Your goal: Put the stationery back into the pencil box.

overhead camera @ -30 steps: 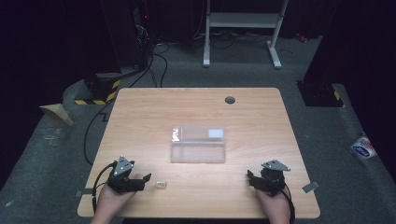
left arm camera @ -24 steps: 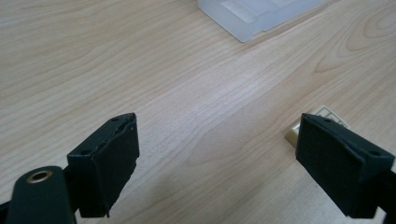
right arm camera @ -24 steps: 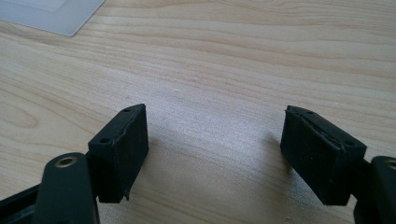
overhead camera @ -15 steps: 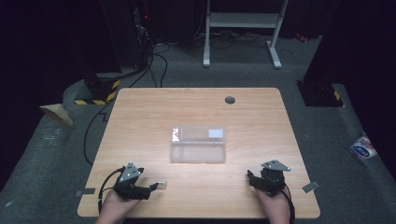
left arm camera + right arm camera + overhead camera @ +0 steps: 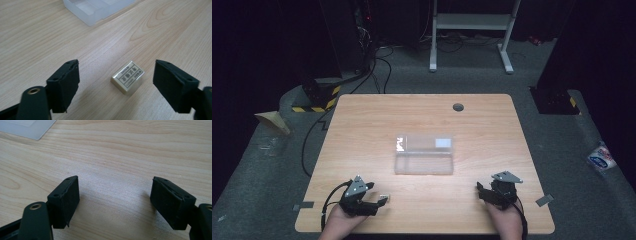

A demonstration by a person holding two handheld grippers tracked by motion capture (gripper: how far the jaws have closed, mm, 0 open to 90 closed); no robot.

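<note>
Since a second earlier the left tongs (image 5: 379,204) had swung toward three o'clock and closed in on the small wrapped eraser (image 5: 127,77) — it lay on the wooden surface (image 5: 422,120) between their spread jaws, touching neither. The right tongs (image 5: 482,192) rested released at five o'clock, with the clear plastic box (image 5: 424,154) at centre.

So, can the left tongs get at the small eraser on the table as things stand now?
Probably yes. The left tongs are open, and the eraser lies flat on the table between the two jaws, touching neither. Nothing stands in the way; the clear plastic box sits farther off.
</note>
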